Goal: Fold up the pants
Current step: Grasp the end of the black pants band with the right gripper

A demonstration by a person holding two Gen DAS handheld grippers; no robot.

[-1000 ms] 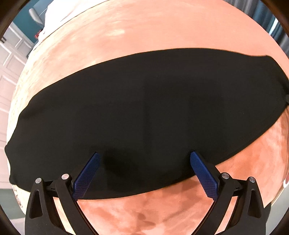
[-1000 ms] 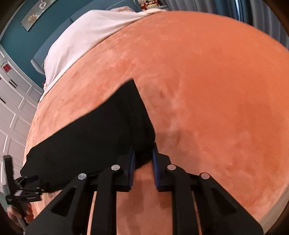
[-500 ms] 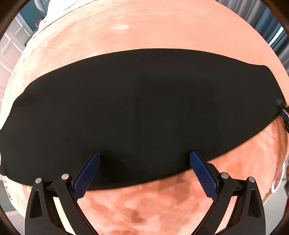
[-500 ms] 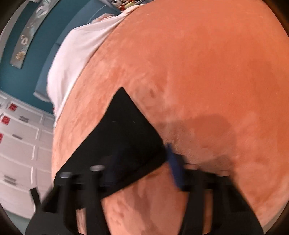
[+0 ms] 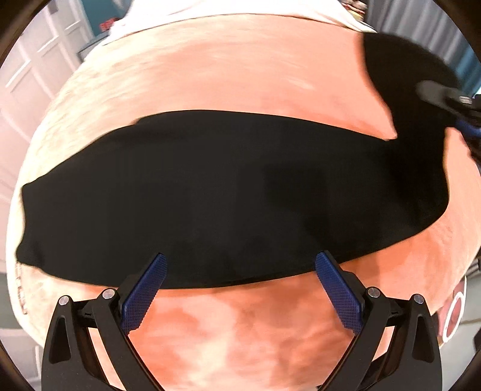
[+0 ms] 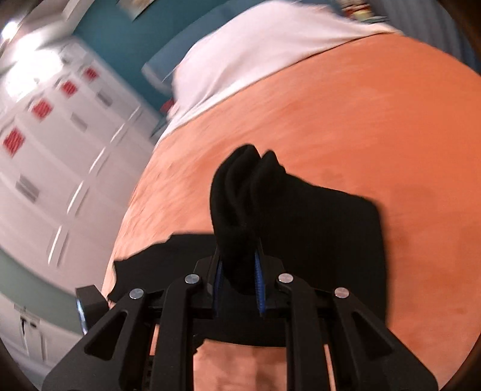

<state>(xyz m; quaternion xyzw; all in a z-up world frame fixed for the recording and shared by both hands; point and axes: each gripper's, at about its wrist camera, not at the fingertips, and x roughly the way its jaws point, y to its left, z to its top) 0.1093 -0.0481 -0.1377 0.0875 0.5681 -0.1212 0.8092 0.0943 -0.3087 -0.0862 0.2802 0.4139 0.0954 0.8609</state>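
Black pants [image 5: 210, 195] lie in a long band across the orange blanket [image 5: 240, 75]. My left gripper [image 5: 239, 281] is open and empty, its blue pads [image 5: 144, 288] just above the near edge of the pants. My right gripper [image 6: 239, 279] is shut on the right end of the pants [image 6: 240, 195] and holds it lifted, bunched above the fingers. In the left wrist view that raised end [image 5: 402, 78] hangs at the upper right, with the right gripper [image 5: 460, 117] beside it.
The orange blanket covers a bed with white bedding [image 6: 255, 48] at its head. White cabinets [image 6: 45, 144] with red labels stand on the left beside a teal wall [image 6: 126, 33]. Curtains [image 5: 421, 18] hang at the far right.
My right gripper has closed on the right end of the pants and lifted it off the blanket, toward the left. The left gripper stays open and has drawn back slightly.
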